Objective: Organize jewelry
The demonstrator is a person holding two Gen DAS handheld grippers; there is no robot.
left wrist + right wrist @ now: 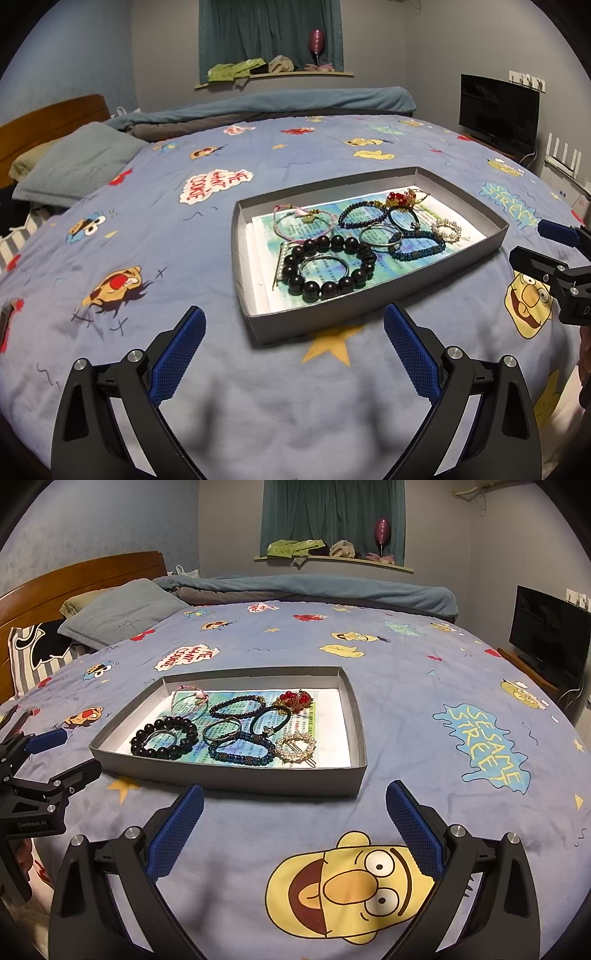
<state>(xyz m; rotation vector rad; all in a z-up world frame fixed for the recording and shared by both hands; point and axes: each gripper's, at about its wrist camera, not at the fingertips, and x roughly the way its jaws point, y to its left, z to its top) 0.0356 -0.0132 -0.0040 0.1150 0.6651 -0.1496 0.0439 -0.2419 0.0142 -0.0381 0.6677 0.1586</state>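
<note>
Left gripper (293, 325): low in the left wrist view, blue pads spread wide, nothing between them, hovering over the bedspread (184, 229) just short of the tray's near wall.
Tray (229, 771): grey, shallow, centre-left of the right wrist view, sitting flat on the bedspread with a printed sheet (332, 716) lining its floor.
Tray, left part: a black bead bracelet (164, 737) with a thin silver ring (159, 734) lying inside it; behind them a pink cord bracelet (188, 701).
Tray, middle: a dark bead strand (236, 705), a silver bangle (221, 731), a blue bead bracelet (240, 751), a black hair tie (269, 720).
Tray, right part: a red-and-gold ornament (293, 699) at the back, a pearl clip (295, 747) in front.
Right gripper (294, 803): fingers wide apart, holding nothing, near the tray's front wall.
Hard to read: the sheet's print is too small to make out; both grippers' bodies are cut off by the bottom edge.
</note>
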